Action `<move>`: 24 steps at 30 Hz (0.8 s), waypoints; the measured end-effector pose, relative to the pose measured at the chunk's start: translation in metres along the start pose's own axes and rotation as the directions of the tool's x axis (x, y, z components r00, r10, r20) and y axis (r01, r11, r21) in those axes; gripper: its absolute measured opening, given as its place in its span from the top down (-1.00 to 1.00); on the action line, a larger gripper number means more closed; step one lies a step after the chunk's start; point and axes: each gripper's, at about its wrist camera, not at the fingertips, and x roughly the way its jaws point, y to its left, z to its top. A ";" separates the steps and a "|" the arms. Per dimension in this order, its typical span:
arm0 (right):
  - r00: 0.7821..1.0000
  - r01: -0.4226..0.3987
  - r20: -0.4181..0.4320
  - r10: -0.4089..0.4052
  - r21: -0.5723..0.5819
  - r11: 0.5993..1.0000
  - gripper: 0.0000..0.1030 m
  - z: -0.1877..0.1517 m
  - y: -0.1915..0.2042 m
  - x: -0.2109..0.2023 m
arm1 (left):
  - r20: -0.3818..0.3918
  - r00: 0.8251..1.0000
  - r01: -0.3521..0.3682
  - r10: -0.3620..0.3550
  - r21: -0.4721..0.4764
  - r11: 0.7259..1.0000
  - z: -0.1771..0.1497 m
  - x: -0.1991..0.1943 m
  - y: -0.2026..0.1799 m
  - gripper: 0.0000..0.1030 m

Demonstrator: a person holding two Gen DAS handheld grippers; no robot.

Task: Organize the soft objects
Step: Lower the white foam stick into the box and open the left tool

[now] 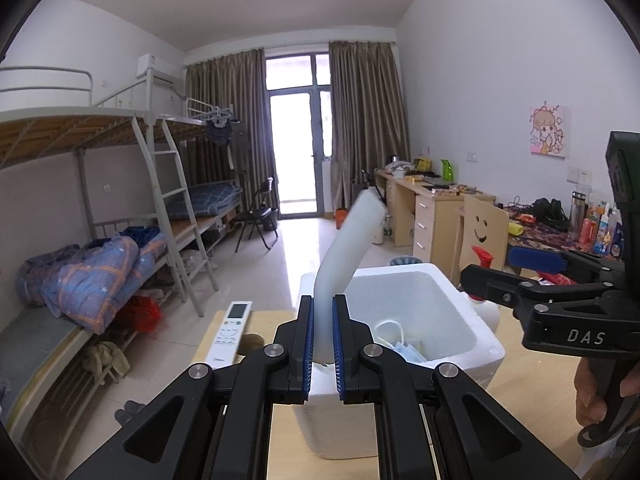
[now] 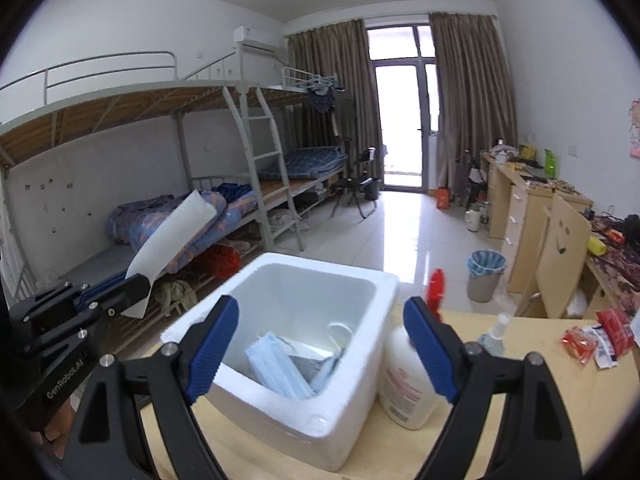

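Observation:
My left gripper (image 1: 322, 344) is shut on a long white foam strip (image 1: 348, 248) that sticks up and bends away over the near left corner of a white foam box (image 1: 486, 330). In the right wrist view the same strip (image 2: 172, 240) rises from the left gripper (image 2: 132, 284) at the left. My right gripper (image 2: 320, 352) is open, nothing between its blue pads, in front of the foam box (image 2: 376, 360). Blue face masks (image 2: 280, 372) and white ones lie inside the box.
A white bottle with a red sprayer (image 2: 408, 380) stands right of the box, with a small clear spray bottle (image 2: 494, 332) and red packets (image 2: 600, 336) beyond. A white remote (image 1: 232, 330) lies on the wooden table (image 1: 532, 400) to the left. Bunk beds, desks and a bin fill the room.

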 end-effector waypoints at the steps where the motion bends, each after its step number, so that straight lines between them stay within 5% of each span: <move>1: 1.000 0.005 0.002 -0.005 0.000 1.000 -0.70 0.000 -0.001 -0.001 | -0.004 1.000 0.005 -0.005 -0.002 1.000 0.000 0.001 -0.002 0.82; 24: 0.997 0.073 0.037 -0.072 -0.041 0.996 -0.72 -0.022 -0.021 -0.045 | -0.080 0.995 0.063 -0.059 0.044 0.997 0.006 0.035 -0.046 0.79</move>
